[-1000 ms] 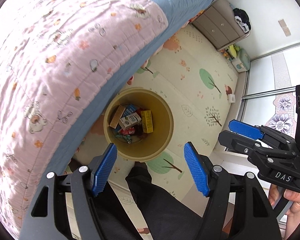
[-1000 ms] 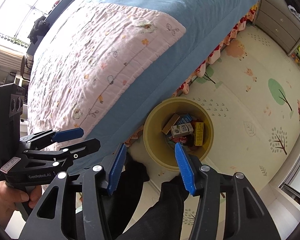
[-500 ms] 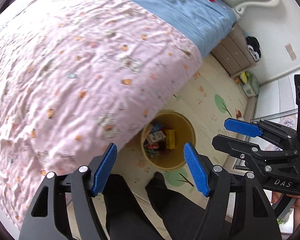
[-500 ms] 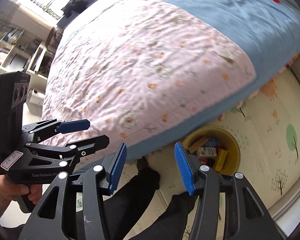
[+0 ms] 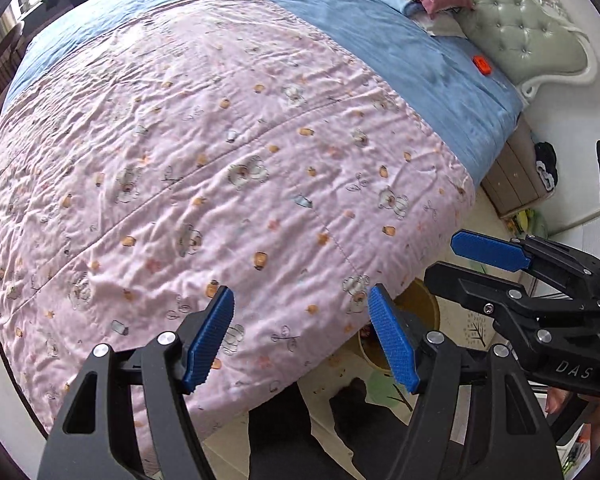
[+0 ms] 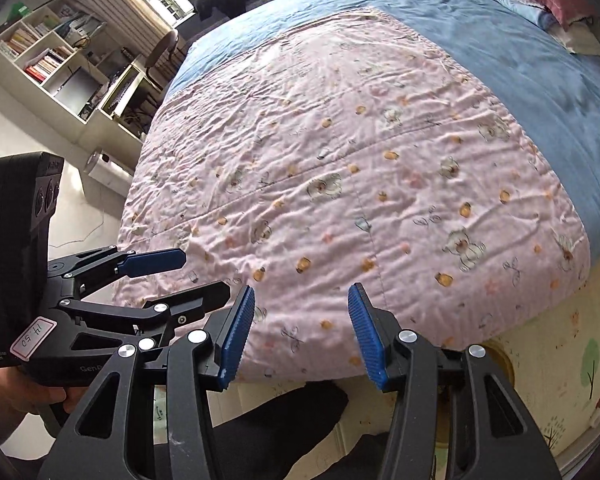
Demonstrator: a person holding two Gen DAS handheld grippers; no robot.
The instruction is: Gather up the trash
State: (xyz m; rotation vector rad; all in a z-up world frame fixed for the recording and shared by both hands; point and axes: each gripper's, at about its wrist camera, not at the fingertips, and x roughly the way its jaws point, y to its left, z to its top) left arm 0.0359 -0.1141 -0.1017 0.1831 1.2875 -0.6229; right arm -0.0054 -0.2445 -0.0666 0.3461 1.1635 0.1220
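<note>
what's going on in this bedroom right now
A person stands at the side of the bed, holding a claw tool in each hand over the pink quilt. The left claw and the right claw are both open and hold nothing. The yellow trash bin sits on the floor mat beside the bed, mostly hidden. A small orange item lies on the blue sheet near the headboard.

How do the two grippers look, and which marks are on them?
Both are black frames with silver bolts and ribbed blue pads. The left gripper has a pink label with handwritten "14.50" and white "Gen" lettering; the right gripper reads "DAS". A bare hand holds the left one.
</note>
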